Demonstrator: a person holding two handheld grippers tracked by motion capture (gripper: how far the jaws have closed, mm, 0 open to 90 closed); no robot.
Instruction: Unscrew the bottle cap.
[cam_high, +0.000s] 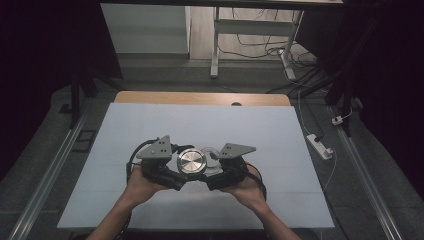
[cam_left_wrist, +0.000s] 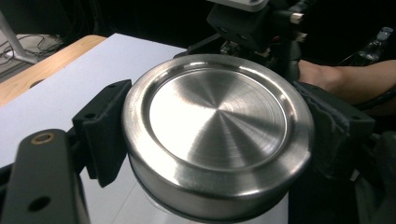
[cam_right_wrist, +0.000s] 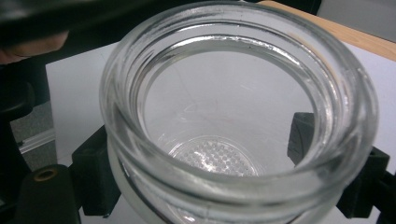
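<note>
A round brushed-steel lid (cam_high: 192, 161) (cam_left_wrist: 217, 116) is held flat between the black jaws of my left gripper (cam_high: 186, 168) (cam_left_wrist: 219, 133), which is shut on its rim. Right beside it is a clear glass jar (cam_high: 212, 151) (cam_right_wrist: 233, 93) with its mouth open and nothing inside. My right gripper (cam_high: 216, 164) (cam_right_wrist: 224, 175) is shut on the jar below its thick rim. Lid and jar are side by side at the middle of the white mat (cam_high: 200, 125), with the lid just left of the jar's mouth. A hand holds each gripper near the front of the table.
The white mat covers most of a wooden table (cam_high: 200, 97). Beyond the far edge stand a white desk frame (cam_high: 216, 45) and loose cables on the floor. A white power strip (cam_high: 320, 146) lies on the floor to the right. Dark curtains line both sides.
</note>
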